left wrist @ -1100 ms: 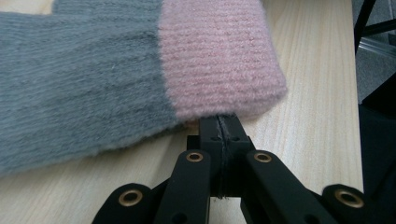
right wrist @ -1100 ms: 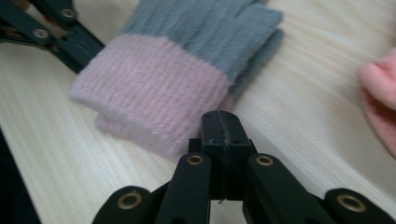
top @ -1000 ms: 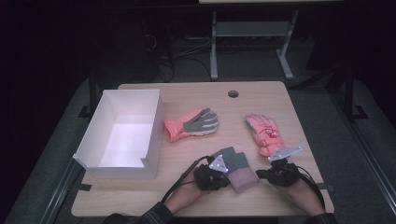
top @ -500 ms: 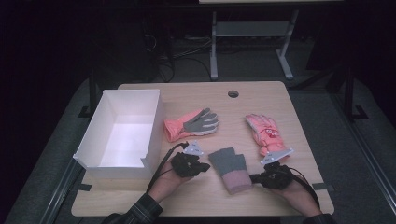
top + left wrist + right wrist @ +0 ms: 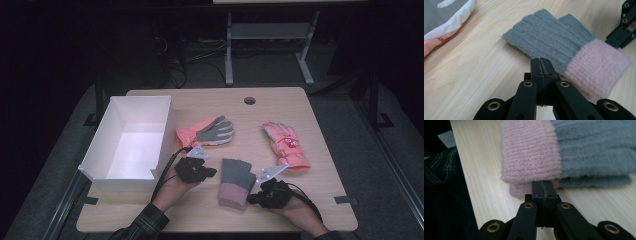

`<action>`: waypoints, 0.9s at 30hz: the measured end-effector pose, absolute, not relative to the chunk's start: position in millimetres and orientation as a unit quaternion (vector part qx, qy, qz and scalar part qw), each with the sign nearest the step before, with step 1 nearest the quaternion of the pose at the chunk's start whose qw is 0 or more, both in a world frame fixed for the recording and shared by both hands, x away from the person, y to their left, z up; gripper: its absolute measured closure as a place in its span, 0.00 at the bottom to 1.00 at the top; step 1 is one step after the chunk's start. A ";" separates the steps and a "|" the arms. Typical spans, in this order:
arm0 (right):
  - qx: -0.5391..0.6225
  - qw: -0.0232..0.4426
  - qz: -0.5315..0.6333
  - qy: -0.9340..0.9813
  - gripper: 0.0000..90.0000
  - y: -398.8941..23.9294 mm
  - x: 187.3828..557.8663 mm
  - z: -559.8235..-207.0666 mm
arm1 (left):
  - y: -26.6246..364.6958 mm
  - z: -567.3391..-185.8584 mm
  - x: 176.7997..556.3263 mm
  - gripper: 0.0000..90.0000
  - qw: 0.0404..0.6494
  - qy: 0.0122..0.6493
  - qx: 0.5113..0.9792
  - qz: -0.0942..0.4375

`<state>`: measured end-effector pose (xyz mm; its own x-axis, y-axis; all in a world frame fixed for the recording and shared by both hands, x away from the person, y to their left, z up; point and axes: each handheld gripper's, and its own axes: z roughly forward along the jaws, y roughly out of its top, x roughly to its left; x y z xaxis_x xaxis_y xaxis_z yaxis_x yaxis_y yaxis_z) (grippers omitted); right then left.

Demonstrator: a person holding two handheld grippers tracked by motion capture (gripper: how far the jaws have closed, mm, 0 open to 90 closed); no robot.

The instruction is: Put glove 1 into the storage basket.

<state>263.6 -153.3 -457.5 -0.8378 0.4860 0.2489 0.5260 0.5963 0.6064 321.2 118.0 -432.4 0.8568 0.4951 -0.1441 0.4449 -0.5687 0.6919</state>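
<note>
I see a pale wood-grain surface [image 5: 300, 200] against dark grey floor. At centre left sits a white box [image 5: 100, 150]. The knit glove [image 5: 236, 181] at lower centre is grey with a dusty pink ribbed cuff; its ribbing reads clearly in the left gripper view. Above it lies a salmon-pink glove [image 5: 207, 132] with a grey palm and white trim. At centre right, a pink glove [image 5: 284, 145] carries a small red marking. Both my tools, left [image 5: 212, 172] and right [image 5: 251, 199], are black with brass-coloured rivets. My sleeve [image 5: 145, 225] at lower left is dark plaid.
</note>
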 end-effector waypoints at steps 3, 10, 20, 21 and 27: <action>-0.270 0.030 -0.351 -0.896 1.00 -139.1 263.8 -457.7 | 117.9 -432.0 323.2 1.00 0.377 0.258 0.889 0.036; -0.242 0.034 -0.353 -0.903 1.00 -101.1 266.2 -459.8 | 118.1 -430.0 323.8 1.00 0.383 0.263 0.885 0.038; -0.236 0.025 -0.356 -0.904 0.95 -91.1 271.1 -458.1 | 116.4 -429.4 324.8 0.91 0.377 0.258 0.889 0.035; -0.240 0.025 -0.357 -0.902 0.92 -94.8 271.1 -457.2 | 115.2 -429.0 324.6 0.87 0.375 0.255 0.891 0.037; -0.271 0.016 -0.366 -0.890 0.77 -125.0 273.8 -452.0 | 102.9 -424.4 325.9 0.54 0.361 0.243 0.899 0.041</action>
<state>273.8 -125.0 -452.0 -0.8530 0.4702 0.2264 0.4936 0.5861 0.6425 325.9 102.9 -424.4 0.8783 0.4670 -0.1025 0.4083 -0.6212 0.6689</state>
